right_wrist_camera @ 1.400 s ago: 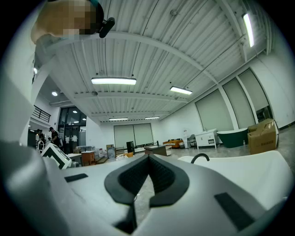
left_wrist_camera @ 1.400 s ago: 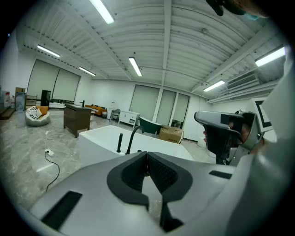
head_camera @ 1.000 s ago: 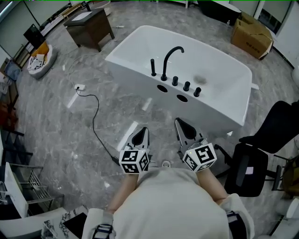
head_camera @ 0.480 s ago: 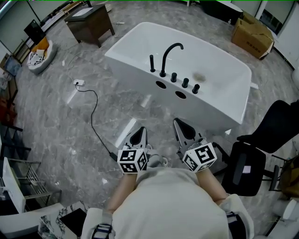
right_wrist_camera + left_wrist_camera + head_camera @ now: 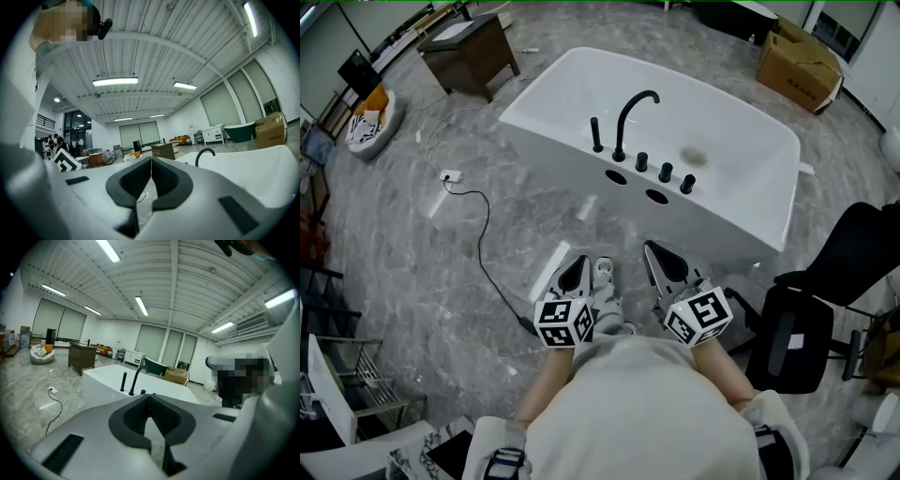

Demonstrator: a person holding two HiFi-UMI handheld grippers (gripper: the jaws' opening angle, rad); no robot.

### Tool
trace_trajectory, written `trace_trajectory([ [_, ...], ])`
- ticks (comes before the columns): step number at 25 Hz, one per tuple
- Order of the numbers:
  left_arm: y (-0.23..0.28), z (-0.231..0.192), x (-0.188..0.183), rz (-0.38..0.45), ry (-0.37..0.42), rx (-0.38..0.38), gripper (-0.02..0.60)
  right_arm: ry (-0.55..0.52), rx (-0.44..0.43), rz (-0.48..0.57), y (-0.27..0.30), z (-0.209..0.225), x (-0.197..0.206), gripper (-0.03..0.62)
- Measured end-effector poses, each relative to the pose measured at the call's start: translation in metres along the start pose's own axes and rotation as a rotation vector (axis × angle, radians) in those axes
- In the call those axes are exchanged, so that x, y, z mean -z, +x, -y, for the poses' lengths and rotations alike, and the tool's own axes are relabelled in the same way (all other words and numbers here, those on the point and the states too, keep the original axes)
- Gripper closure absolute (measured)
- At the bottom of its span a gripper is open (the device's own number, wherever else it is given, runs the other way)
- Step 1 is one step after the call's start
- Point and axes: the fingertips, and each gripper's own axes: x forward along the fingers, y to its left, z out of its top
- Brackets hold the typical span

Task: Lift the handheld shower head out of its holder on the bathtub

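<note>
Jaws together, empty: left hand-held gripper (image 5: 578, 267) at 7 o'clock, right hand-held gripper (image 5: 661, 253) at 5 o'clock, both pointing 12.

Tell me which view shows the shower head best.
Head view: the shower head stands upright on the tub rim, left of the spout, unobstructed. The left gripper view shows it small and far. The right gripper view shows the spout but not the shower head.
</note>
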Motion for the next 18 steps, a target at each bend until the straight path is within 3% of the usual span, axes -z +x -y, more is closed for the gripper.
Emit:
trace_trajectory([
  [18,0.150,-0.054,-0.072,-0.035,0.034,0.084,0.560,-0.047,0.008,-0.004,0.148,0.084,-0.036,0.574],
])
